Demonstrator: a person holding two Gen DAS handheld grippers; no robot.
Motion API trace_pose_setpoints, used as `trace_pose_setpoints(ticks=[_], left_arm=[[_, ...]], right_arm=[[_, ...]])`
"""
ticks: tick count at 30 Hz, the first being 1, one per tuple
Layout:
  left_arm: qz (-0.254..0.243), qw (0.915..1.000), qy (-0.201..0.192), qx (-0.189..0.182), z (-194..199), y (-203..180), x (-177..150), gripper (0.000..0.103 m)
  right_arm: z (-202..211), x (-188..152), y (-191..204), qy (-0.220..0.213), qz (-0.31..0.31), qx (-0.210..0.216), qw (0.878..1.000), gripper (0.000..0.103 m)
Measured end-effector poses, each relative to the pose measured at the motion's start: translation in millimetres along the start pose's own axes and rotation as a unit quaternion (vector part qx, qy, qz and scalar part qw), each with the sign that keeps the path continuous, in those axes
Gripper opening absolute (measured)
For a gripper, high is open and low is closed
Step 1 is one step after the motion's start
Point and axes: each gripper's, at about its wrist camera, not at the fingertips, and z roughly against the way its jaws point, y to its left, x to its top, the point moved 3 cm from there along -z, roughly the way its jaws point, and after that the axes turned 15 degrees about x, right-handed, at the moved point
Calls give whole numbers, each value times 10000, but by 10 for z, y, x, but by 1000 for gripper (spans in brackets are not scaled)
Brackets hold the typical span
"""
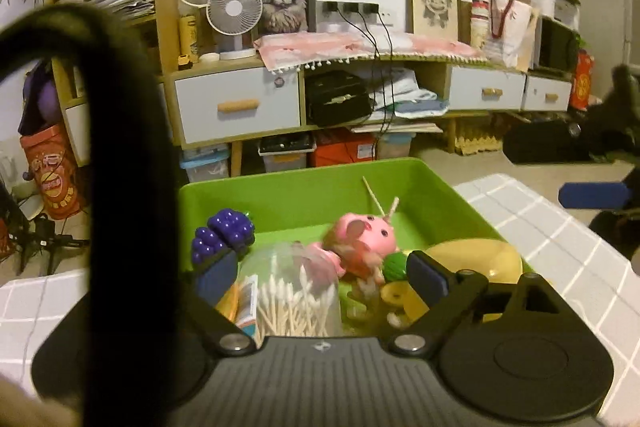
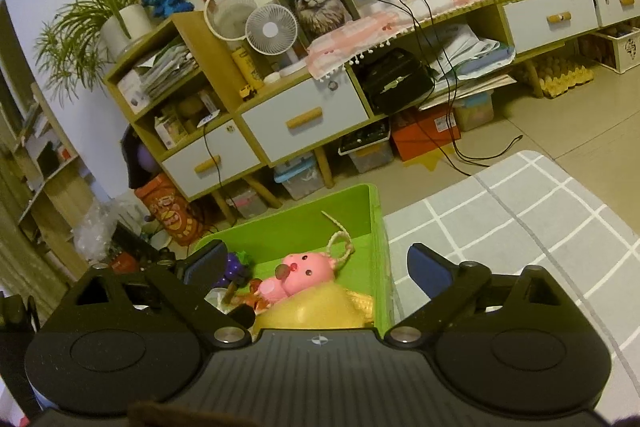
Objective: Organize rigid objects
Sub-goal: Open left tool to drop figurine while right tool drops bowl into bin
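A green bin (image 1: 304,195) stands on the checked tablecloth, filled with toys. Inside lie a bunch of purple toy grapes (image 1: 224,235), a pink pig toy (image 1: 368,235) that looks blurred, a clear tub of cotton swabs (image 1: 296,291) and a yellow toy fruit (image 1: 480,259). My left gripper (image 1: 322,277) hangs open over these, its pads touching none of them. My right gripper (image 2: 316,267) is open above the green bin (image 2: 376,227), one finger over the grapes (image 2: 236,267), the other outside the bin's right wall. The pink pig (image 2: 304,275) and yellow fruit (image 2: 312,311) lie below it.
The grey checked tablecloth (image 2: 520,207) stretches to the right of the bin. A black strap loop (image 1: 120,147) blocks the left of the left wrist view. Behind the table stand a wooden cabinet with pale drawers (image 1: 236,107), cables and storage boxes on the floor.
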Motion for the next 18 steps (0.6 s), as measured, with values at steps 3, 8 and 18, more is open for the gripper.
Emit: trace_pose_setpoints(ticks=[3,8,18], left_arm=[[-58,9999,75,-41,37,-2,-33,68],[-139,9998,135,-59,123,31,-66,69],[1,9998,176,-38,430,214,-88,73]], right_arm=[[-5,1,9,60,-33,-32,10000,97],[39,10,64,123,18,-1,9999,100],[155,-16,118,224,29,-211,9995,100]])
